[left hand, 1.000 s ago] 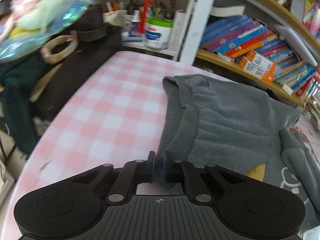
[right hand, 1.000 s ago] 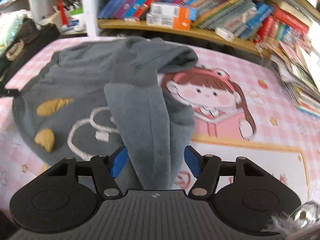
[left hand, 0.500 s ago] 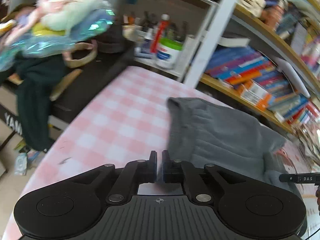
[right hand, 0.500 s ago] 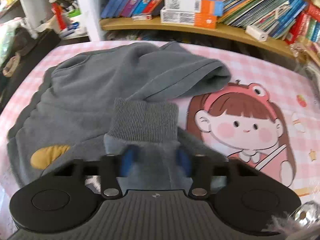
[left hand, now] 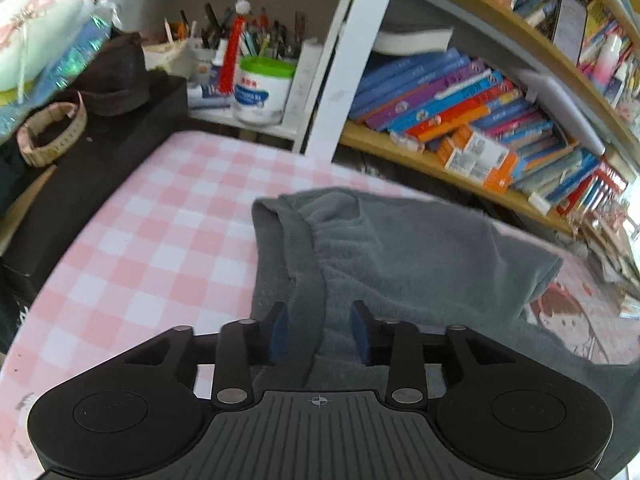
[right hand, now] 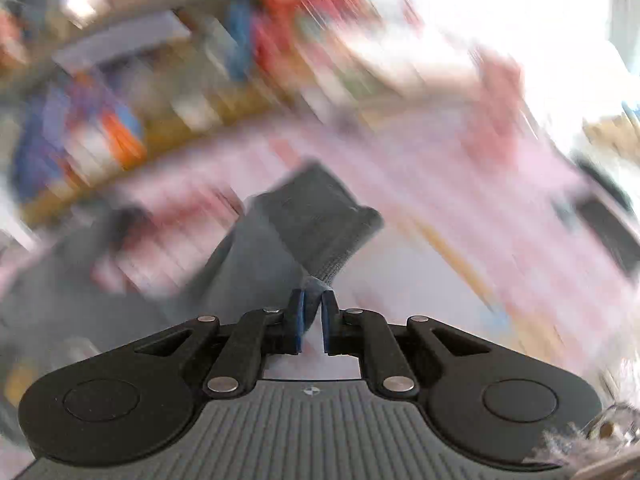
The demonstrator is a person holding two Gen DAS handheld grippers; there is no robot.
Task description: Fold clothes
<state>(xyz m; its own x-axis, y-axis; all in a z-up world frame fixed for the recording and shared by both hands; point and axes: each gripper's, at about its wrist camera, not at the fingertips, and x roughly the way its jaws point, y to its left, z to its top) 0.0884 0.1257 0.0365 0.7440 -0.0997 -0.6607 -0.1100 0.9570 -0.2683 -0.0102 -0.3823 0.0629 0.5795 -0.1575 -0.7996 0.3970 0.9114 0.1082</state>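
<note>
grey sweatshirt, rumpled, on pink bedding

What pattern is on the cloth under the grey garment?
Pink and white check, clearest in the left wrist view.

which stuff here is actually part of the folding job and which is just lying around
Part of the job:
- grey sweatshirt
- its ribbed cuff, pinched by the right gripper
- left gripper, open astride the hem
- pink checked cloth beneath

Lying about:
- books
- white tub
- pens
- woven ring
</note>
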